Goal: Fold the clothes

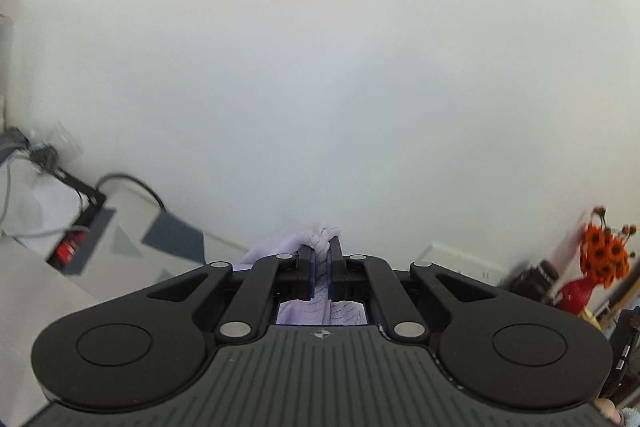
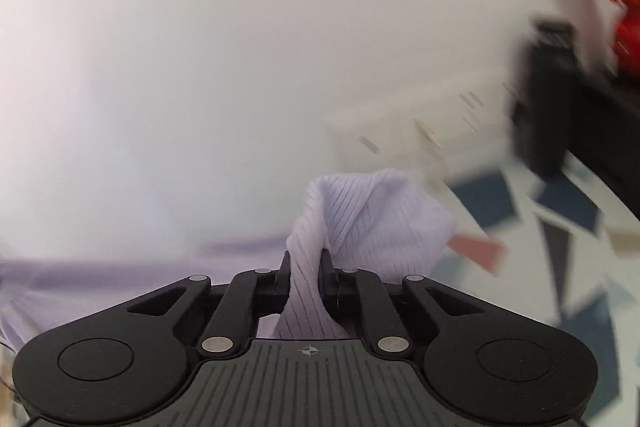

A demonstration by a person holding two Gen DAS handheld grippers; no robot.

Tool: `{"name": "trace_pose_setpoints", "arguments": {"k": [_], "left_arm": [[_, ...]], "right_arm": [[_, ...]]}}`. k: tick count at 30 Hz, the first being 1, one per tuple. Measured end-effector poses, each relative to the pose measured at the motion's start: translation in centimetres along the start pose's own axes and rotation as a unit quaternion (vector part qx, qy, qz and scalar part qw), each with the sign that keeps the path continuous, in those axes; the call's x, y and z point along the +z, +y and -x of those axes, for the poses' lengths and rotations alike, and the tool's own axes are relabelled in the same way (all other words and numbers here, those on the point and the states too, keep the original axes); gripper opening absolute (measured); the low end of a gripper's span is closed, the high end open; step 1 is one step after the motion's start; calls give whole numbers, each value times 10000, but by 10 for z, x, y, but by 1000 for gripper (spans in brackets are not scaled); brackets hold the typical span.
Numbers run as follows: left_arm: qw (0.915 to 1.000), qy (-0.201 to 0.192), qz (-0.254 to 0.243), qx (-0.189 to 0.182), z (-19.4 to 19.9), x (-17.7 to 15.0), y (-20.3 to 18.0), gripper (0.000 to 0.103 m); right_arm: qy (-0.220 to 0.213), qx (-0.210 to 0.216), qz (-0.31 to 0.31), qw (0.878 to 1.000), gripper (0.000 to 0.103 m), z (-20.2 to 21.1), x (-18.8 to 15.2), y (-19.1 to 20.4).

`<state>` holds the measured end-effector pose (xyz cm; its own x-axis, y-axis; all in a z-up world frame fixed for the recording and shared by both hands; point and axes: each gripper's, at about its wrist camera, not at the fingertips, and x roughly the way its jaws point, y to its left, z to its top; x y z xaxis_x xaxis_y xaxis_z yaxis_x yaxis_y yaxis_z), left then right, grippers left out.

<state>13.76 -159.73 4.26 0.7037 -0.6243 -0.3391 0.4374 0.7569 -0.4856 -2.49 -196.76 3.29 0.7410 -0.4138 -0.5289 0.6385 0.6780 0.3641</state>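
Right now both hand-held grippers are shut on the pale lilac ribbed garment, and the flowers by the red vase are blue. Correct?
Not quite: the flowers are orange, not blue, as the left wrist view shows above the red vase. The rest holds: the left hand-held gripper and the right hand-held gripper are both shut on the pale lilac ribbed garment.

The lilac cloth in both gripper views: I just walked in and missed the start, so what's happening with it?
A person is folding laundry with two hand-held grippers. The left gripper is shut on a bunched bit of the pale lilac ribbed garment, and the right gripper pinches another part of it. Both hold the fabric lifted in front of a white wall, above a geometric-patterned surface. No fold is laid yet.
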Motion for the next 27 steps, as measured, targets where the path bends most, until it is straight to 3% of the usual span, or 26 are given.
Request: {"name": "trace_pose_setpoints", "arguments": {"k": [4,6,9,11,13,14,18,22,27], "left_arm": [[9960,-884,49,71,66,33,9,5],[9936,-1121,-115,18,92,43,7,5],[9935,-1071,-380,-76,108,40,-1,5],[9953,-819,-473,-197,105,29,-4,5],[9972,-503,-492,-250,97,15,-3,5],[9982,-288,-462,-267,89,6,-3,5],[9967,472,-488,-445,53,-27,-11,5],[9895,942,-665,-866,26,-53,-34,5],[9744,1187,-883,-1693,-3,-64,-90,4]], "right_arm": [[-581,912,230,9939,9,20,41,60],[-772,1241,415,9884,9,29,53,86],[-559,1348,582,9876,9,20,56,105],[-173,1106,688,9913,12,0,46,106],[185,746,764,9941,30,-19,34,101],[344,515,791,9949,35,-27,26,97],[533,-113,724,9959,51,-27,4,62],[790,-362,278,9958,55,-4,-13,11],[1009,-856,-195,9910,55,38,-39,-53]]}}
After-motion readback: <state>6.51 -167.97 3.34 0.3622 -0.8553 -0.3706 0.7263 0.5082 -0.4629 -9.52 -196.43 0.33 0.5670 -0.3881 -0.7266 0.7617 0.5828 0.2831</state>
